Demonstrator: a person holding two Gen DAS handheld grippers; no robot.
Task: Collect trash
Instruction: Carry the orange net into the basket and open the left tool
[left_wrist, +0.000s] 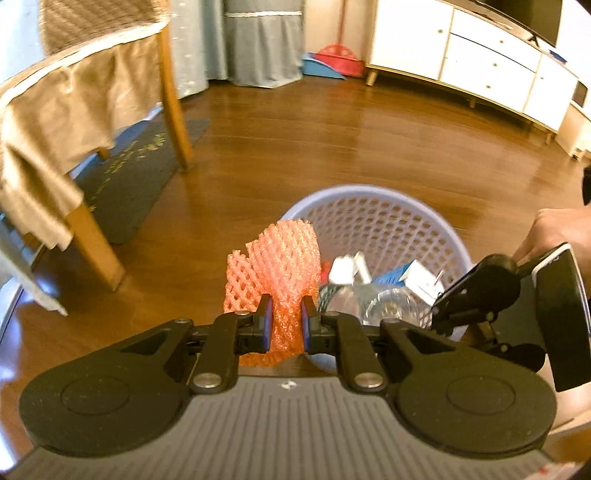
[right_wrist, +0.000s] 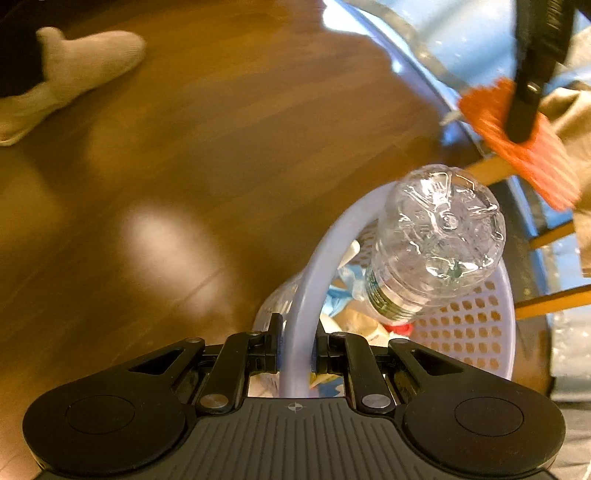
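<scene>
The left tongs (left_wrist: 286, 321) pinch a soft, featherlight orange foam fruit net (left_wrist: 284, 266) beside the lilac perforated plastic basket (left_wrist: 388, 218); it squashes easily. The right tongs (right_wrist: 297, 345) clamp that basket's stiff rim.

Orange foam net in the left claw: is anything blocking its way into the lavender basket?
Partly. The orange foam mesh net, pinched in the left claw, hangs at the near rim of the lavender plastic mesh basket. A clear plastic bottle juts up out of the basket just beside it; the rest of the opening looks free.
</scene>
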